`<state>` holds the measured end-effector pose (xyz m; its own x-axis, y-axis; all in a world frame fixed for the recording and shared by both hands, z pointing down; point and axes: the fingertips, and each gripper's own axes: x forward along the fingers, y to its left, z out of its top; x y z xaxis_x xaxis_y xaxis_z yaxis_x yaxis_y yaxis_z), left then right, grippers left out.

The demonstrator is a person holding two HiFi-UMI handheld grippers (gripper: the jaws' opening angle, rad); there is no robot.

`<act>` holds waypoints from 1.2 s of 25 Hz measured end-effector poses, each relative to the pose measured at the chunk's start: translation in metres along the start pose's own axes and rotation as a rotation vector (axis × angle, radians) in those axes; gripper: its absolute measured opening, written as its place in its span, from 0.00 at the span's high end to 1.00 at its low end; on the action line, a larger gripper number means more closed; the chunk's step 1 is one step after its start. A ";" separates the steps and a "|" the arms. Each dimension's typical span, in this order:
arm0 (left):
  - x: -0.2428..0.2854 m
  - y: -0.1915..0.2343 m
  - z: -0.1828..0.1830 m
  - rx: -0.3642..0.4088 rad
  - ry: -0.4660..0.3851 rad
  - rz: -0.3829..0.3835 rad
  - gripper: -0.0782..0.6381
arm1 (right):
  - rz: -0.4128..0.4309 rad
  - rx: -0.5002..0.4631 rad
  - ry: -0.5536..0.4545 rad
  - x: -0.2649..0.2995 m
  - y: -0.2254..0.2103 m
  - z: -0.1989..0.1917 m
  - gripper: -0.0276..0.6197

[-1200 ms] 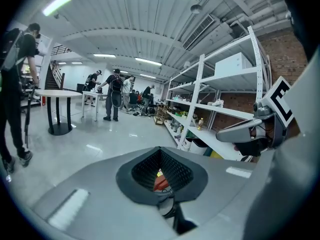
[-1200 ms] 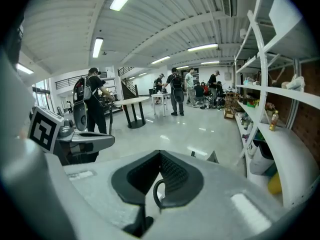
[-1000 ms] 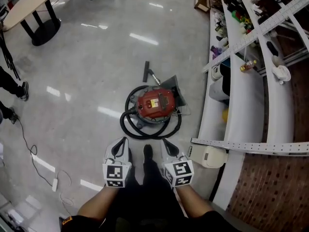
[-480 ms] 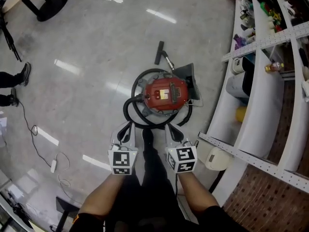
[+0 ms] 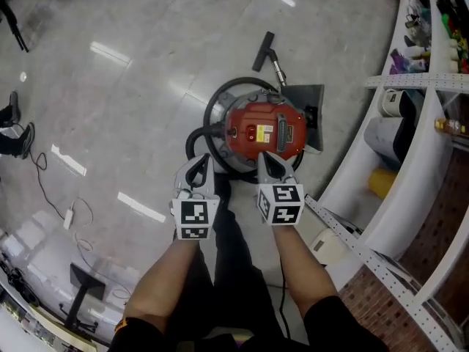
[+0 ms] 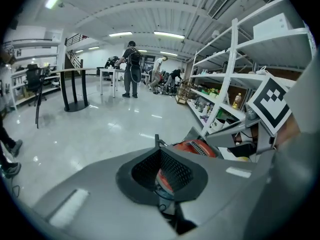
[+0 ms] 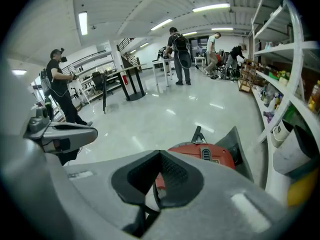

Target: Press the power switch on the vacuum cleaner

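Glossy grey floor (image 5: 124,57), white shelves (image 5: 399,134) running along the right. We're looking down at the red vacuum cleaner (image 5: 262,130), which is sitting on the floor just beyond both grippers. A black hose (image 5: 211,116) is coiling around it, its nozzle (image 5: 263,50) lying on the far side. We're holding the left gripper (image 5: 198,169) and right gripper (image 5: 268,164) side by side at its near edge. Both are showing jaws pressed together, gripping nothing.
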<state>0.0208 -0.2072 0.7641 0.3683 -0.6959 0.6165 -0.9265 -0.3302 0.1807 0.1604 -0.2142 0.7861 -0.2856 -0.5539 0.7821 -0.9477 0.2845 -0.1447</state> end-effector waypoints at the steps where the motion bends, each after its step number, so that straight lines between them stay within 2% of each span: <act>1: 0.009 0.002 -0.004 0.002 0.010 0.003 0.87 | 0.002 -0.006 0.013 0.012 -0.004 -0.002 0.97; 11: 0.068 0.005 -0.058 0.008 0.118 0.013 0.87 | 0.007 -0.040 0.160 0.095 -0.027 -0.038 0.97; 20: 0.072 0.007 -0.078 -0.001 0.146 0.024 0.87 | 0.004 -0.048 0.219 0.130 -0.033 -0.050 0.97; 30: 0.075 0.009 -0.081 -0.019 0.148 0.030 0.87 | -0.010 -0.059 0.274 0.148 -0.037 -0.059 0.97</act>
<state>0.0334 -0.2107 0.8740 0.3262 -0.6032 0.7278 -0.9387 -0.2975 0.1741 0.1614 -0.2607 0.9433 -0.2197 -0.3266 0.9193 -0.9379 0.3299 -0.1070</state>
